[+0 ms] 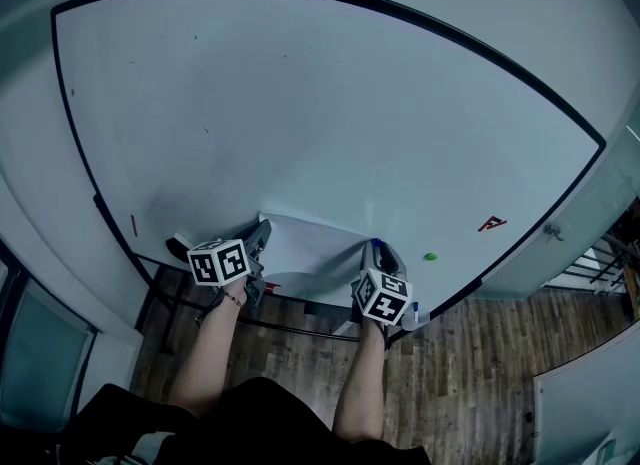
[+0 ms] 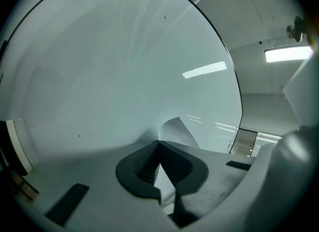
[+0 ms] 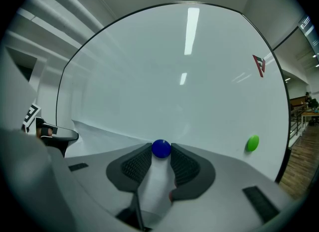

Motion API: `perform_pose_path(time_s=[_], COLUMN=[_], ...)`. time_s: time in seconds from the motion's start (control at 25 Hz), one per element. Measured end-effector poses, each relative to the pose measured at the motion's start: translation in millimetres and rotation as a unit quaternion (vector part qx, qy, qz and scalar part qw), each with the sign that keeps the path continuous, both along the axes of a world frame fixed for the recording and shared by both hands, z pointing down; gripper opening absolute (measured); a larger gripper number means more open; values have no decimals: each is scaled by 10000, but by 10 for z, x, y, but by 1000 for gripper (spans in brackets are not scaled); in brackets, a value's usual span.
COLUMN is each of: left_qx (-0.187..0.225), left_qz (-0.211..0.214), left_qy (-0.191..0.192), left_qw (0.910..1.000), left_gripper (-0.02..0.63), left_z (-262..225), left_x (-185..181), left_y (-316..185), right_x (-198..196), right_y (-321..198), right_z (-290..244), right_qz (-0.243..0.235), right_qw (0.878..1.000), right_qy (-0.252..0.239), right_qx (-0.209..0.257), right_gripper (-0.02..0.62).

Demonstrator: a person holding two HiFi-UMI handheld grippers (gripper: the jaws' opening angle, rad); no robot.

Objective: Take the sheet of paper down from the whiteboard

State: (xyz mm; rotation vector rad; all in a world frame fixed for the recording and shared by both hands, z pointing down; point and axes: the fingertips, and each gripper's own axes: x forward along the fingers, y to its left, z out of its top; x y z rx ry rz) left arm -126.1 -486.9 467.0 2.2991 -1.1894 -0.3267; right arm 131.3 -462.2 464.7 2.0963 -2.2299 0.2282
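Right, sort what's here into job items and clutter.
Job: whiteboard, sheet of paper, blue magnet on it, left gripper shut on its corner, right gripper shut on the magnet.
Lying about: green magnet, red triangular mark.

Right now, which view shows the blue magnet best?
The right gripper view: the blue magnet sits sharp between the right gripper's jaws. The head view shows at most a blue speck by that gripper; the left gripper view misses it.

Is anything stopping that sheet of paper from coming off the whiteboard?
Yes: a blue magnet pins the sheet to the whiteboard, and the right gripper is closed on that magnet. The left gripper pinches the sheet's other corner. The green magnet sits apart on bare board.
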Motion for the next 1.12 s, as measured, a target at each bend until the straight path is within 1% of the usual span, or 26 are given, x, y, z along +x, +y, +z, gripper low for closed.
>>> perform_pose_path(time_s=[0.36,0.64,0.92,1.0,1.12], left_qx=[37,121,41,21,-20], left_qz=[-292,-385,-489,-577,-868], left_qy=[-26,-247,-408,-433,-431], left_qw=[9996,9989,9980,9974,9953], left_gripper=[21,21,21,21,21], left_z=[-23,-65,-27,-20,-7], left_x=[-166,-192,-218,-258,-439], left_y=[-19,-25,-38,-48,-62], right_x=[55,29,42,43,57], right_y=[7,-3,1,-1,0], right_z=[29,36,34,32,37], right_qz=[3,-112,-164,-176,-174], right_qw=[10000,9999,9998,9998,9998], right_qy=[-31,-24,-59,-50,-65], right_qx=[-37,-18,-3,-1,0], right_gripper=[127,127,127,127,127])
